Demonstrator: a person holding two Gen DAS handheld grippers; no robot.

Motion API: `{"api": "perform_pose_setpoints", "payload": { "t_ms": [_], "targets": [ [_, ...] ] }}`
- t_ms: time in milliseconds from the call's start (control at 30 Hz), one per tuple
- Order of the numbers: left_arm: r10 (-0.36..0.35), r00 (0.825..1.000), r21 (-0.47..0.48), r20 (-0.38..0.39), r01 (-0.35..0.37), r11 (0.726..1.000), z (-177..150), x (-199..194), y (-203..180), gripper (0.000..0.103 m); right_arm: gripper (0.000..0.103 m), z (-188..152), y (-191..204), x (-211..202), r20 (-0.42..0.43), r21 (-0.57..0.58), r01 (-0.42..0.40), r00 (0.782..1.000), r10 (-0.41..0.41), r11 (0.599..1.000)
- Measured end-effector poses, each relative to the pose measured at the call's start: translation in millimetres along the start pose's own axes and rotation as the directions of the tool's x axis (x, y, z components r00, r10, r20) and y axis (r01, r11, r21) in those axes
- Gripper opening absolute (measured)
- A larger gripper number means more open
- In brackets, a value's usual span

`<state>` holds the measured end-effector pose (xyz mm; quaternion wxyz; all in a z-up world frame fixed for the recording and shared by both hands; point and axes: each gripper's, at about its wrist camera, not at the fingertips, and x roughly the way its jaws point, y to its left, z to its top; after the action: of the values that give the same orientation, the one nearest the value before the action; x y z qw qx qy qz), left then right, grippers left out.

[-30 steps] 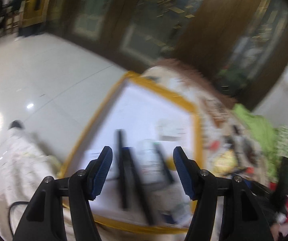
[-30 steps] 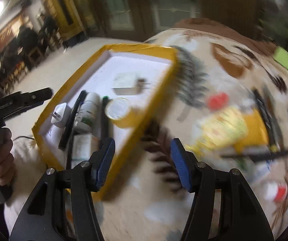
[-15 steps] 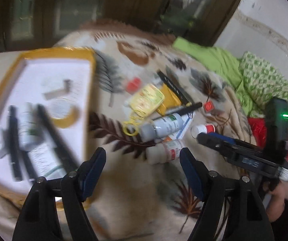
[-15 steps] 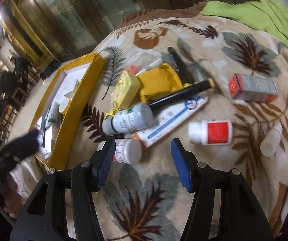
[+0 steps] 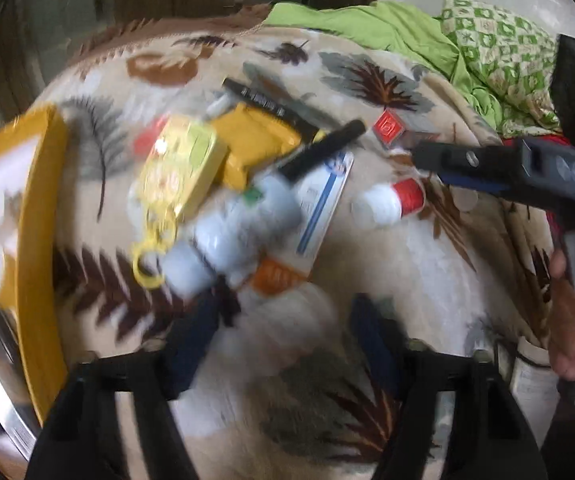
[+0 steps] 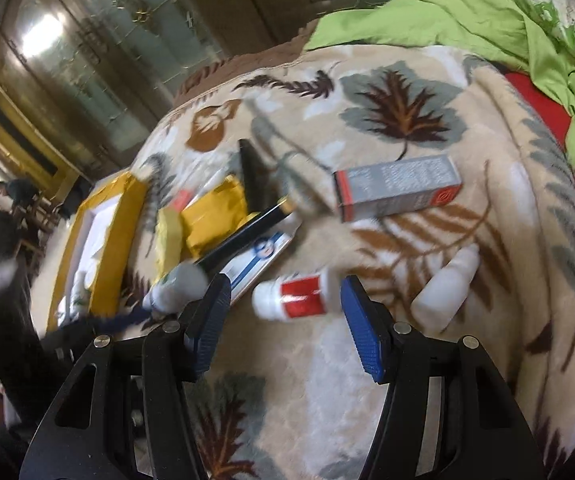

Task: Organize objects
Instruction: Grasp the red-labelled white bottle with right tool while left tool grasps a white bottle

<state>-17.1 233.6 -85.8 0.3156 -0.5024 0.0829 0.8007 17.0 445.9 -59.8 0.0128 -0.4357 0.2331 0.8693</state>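
Note:
Loose items lie on a leaf-patterned blanket [image 5: 387, 280]. My left gripper [image 5: 283, 344] hangs over the pile with its jaws closing. A blurred white bottle with an orange label [image 5: 283, 296] lies between its blue pads, and a gap shows on each side. My right gripper [image 6: 287, 322] is open, its tips on either side of a white bottle with a red label [image 6: 299, 296]. That red-label bottle [image 5: 391, 200] also shows in the left wrist view under the right gripper [image 5: 443, 164]. A yellow-rimmed tray [image 5: 39, 240] holding sorted items sits at the left.
The pile holds a yellow keychain case [image 5: 179, 168], a yellow pouch [image 5: 259, 140], a black pen [image 5: 323, 148], a blue-striped tube [image 5: 323, 204] and a big white bottle [image 5: 243, 224]. A grey and red carton [image 6: 399, 188] and a small white bottle [image 6: 447, 284] lie apart. Green cloth [image 6: 467, 16] lies behind.
Both grippers swung from the yellow tray to the right, over the loose pile. The left one came down around the orange-label bottle. The right one came down around the red-label bottle.

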Motion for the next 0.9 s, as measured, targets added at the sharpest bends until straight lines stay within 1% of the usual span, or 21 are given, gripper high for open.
{"api": "perform_pose_setpoints", "payload": {
  "t_ms": [33, 100, 133, 167, 200, 267, 300, 367, 500, 567, 667, 733, 800, 900],
  "targets": [
    [-0.03, 0.999, -0.011, -0.016, 0.03, 0.999, -4.7, -0.5, 1.6, 0.053, 0.058, 2.4, -0.9, 5.8, -0.011, 0.004, 0.002, 1.0, -0.002, 1.0],
    [-0.038, 0.999, -0.007, -0.007, 0.038, 0.999, -10.0, -7.6, 2.1, 0.053, 0.058, 3.6, -0.1, 13.1, -0.022, -0.004, 0.02, 1.0, -0.02, 1.0],
    [-0.049, 0.999, -0.012, -0.009, 0.049, 0.999, -10.5, -9.5, 2.6, 0.053, 0.058, 3.6, 0.9, 16.4, -0.028, -0.004, 0.015, 1.0, -0.015, 1.0],
    [-0.06, 0.998, -0.021, -0.017, 0.06, 0.998, -11.3, -9.0, 3.4, 0.053, 0.058, 3.2, 3.5, 21.5, -0.043, -0.009, 0.0, 0.999, -0.001, 1.0],
    [-0.078, 0.996, -0.031, -0.035, 0.077, 0.997, -12.8, -8.7, 4.4, 0.053, 0.058, 1.9, 7.2, 26.3, -0.057, -0.027, 0.004, 0.998, -0.006, 1.0],
    [-0.082, 0.994, -0.029, -0.065, 0.08, 0.996, -14.4, -2.8, 0.9, 0.053, 0.058, -1.3, 12.2, 32.3, -0.075, -0.056, 0.022, 0.997, -0.026, 0.998],
    [-0.077, 0.994, -0.029, -0.076, 0.075, 0.997, -14.2, -0.1, -1.0, 0.055, 0.058, -4.0, 15.1, 35.8, -0.094, -0.074, 0.01, 0.995, -0.017, 0.997],
    [-0.071, 0.994, -0.047, -0.078, 0.068, 0.997, -14.6, 0.9, -0.1, 0.056, 0.058, -10.1, 18.3, 39.2, -0.115, -0.098, 0.019, 0.993, -0.031, 0.995],
    [-0.088, 0.993, -0.067, -0.085, 0.082, 0.994, -14.7, 1.6, 3.4, 0.053, 0.058, -15.6, 23.1, 45.0, -0.118, -0.132, 0.058, 0.99, -0.074, 0.99],
    [-0.126, 0.988, -0.102, -0.089, 0.117, 0.988, -14.5, -1.2, 8.6, 0.053, 0.058, -14.6, 26.1, 46.7, -0.103, -0.147, 0.077, 0.99, -0.093, 0.986],
    [-0.162, 0.985, -0.149, -0.049, 0.154, 0.977, -16.0, -14.7, 16.5, 0.053, 0.058, -13.5, 31.2, 49.0, -0.11, -0.165, 0.11, 0.986, -0.129, 0.98],
    [-0.19, 0.982, -0.185, -0.005, 0.186, 0.965, -18.3, -28.5, 22.9, 0.053, 0.057, -13.9, 35.3, 46.8, -0.109, -0.18, 0.125, 0.983, -0.146, 0.976],
    [-0.221, 0.974, -0.216, 0.045, 0.226, 0.95, -24.4, -45.2, 28.7, 0.053, 0.057, -14.5, 36.0, 40.3, -0.099, -0.16, 0.111, 0.987, -0.128, 0.981],
    [-0.231, 0.969, -0.228, 0.087, 0.245, 0.942, -30.7, -60.0, 34.5, 0.053, 0.057, -15.3, 40.4, 32.4, -0.081, -0.147, 0.092, 0.991, -0.105, 0.985]
  ]
}}
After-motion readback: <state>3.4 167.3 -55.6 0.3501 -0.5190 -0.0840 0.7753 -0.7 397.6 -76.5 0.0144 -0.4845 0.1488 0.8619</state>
